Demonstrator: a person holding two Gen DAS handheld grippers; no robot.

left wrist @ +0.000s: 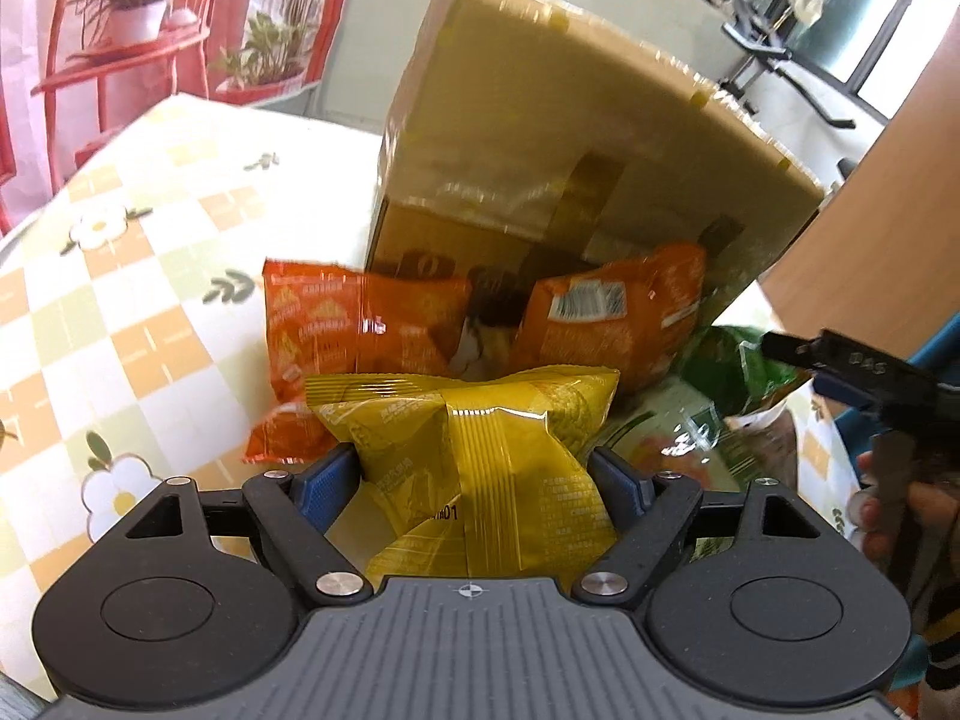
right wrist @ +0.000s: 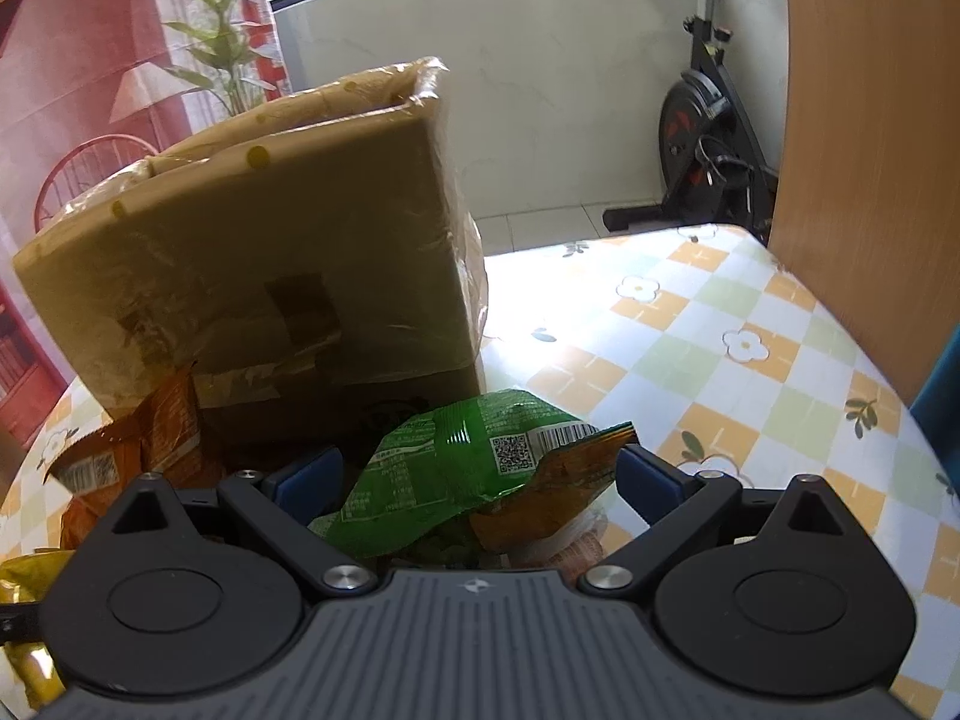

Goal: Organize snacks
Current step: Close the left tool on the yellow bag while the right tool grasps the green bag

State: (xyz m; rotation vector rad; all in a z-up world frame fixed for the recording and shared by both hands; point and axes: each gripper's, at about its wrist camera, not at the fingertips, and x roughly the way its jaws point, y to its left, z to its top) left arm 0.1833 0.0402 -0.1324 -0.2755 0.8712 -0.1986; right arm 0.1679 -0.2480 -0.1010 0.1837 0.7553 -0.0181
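Note:
A yellow snack bag [left wrist: 480, 450] lies between the blue pads of my left gripper [left wrist: 474, 474], which touch both its sides and pinch it. Behind it two orange snack bags [left wrist: 360, 330] [left wrist: 612, 324] lean against a taped cardboard box [left wrist: 570, 138]. A green snack bag [right wrist: 456, 462] sits between the wide-apart fingers of my right gripper [right wrist: 477, 468], with the pads clear of it. In the left wrist view the green bag [left wrist: 738, 420] is at the right, under the right gripper's black finger [left wrist: 840, 360]. The box [right wrist: 270, 252] stands just beyond the green bag.
Everything rests on a round table with a checked flower cloth [right wrist: 720, 348]. A wooden chair back [right wrist: 870, 150] rises at the right, with an exercise bike [right wrist: 708, 138] behind it. A red plant stand [left wrist: 120, 60] is beyond the table's left side. A hand [left wrist: 888, 516] holds the right gripper.

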